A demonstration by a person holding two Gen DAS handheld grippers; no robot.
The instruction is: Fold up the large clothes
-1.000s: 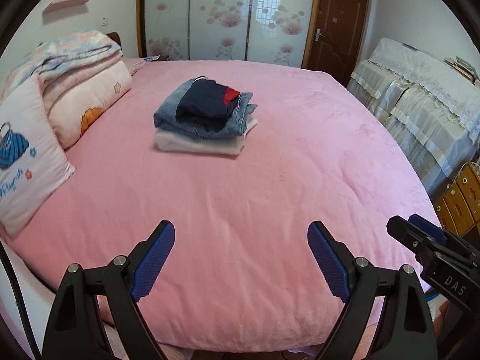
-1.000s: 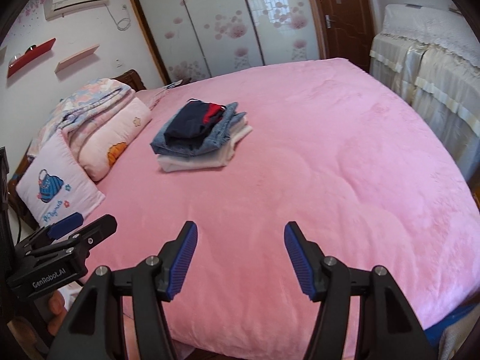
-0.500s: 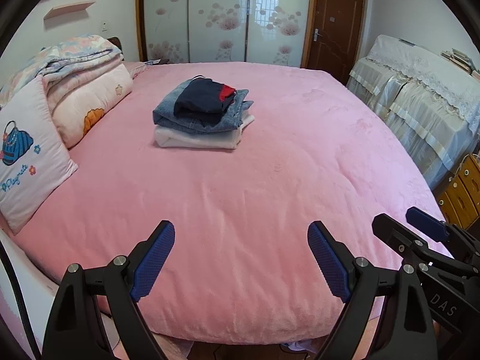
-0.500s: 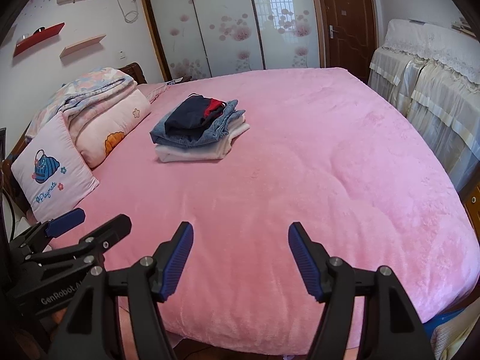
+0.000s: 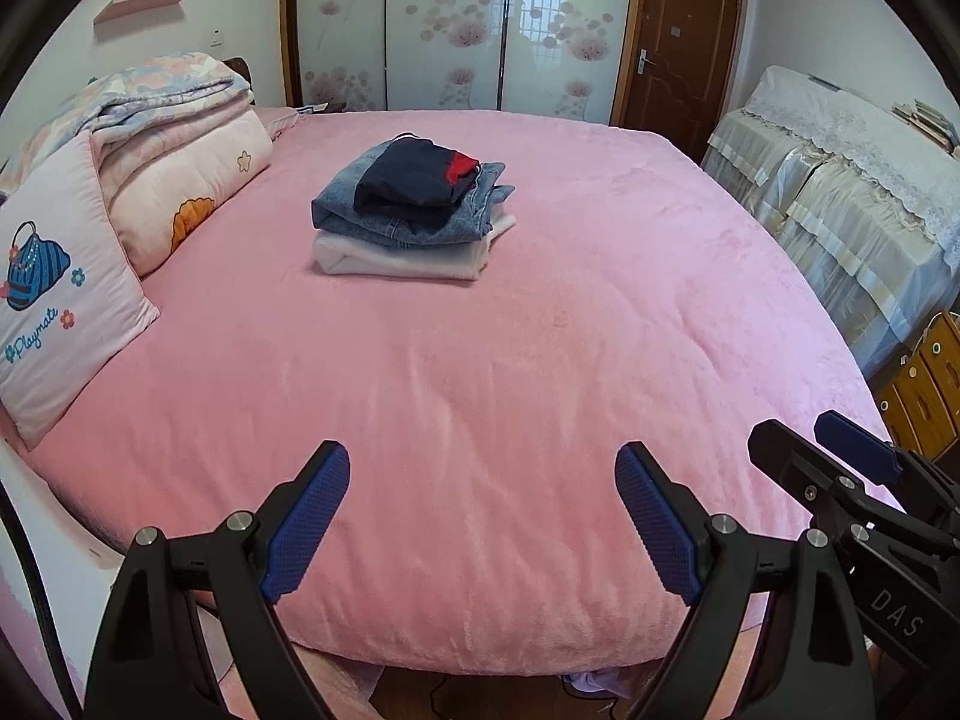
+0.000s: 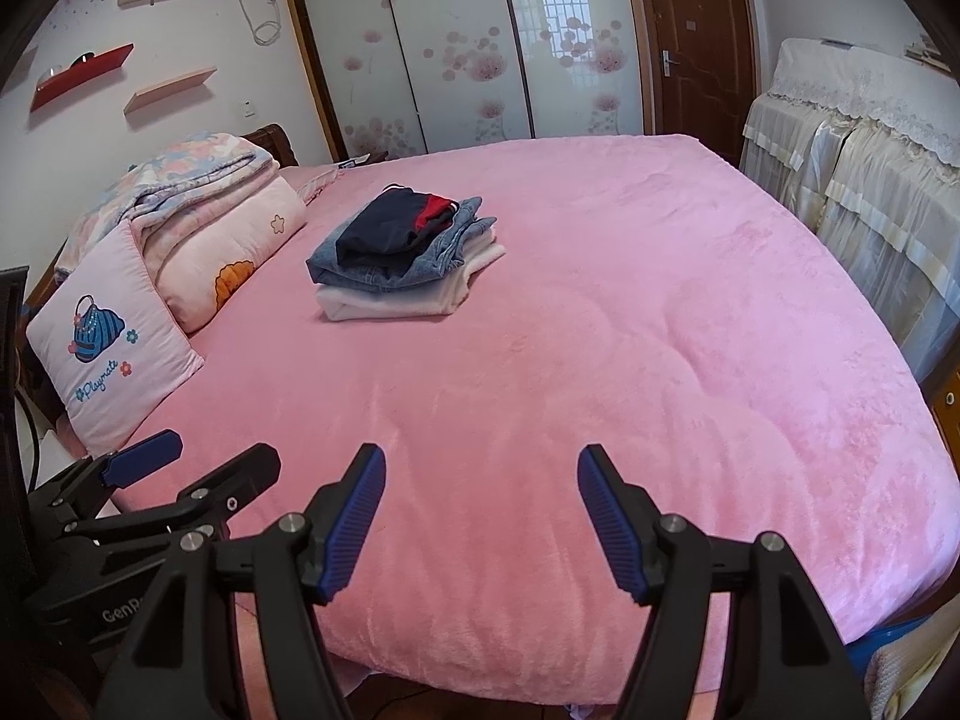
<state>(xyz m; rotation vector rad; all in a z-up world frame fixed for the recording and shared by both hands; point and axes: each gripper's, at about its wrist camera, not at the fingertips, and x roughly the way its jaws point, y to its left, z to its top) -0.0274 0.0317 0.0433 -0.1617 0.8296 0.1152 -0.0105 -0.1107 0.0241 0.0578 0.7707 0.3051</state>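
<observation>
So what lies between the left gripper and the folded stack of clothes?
Only bare pink bedspread between the left gripper and the clothes stack, shown in both wrist views.

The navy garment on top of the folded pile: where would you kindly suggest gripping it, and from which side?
Probably grip the navy garment at its thick folded near edge, coming in from the foot of the pink bed, where both open grippers are. That edge overhangs the jeans slightly, so one finger could slide under without catching the denim.
</observation>
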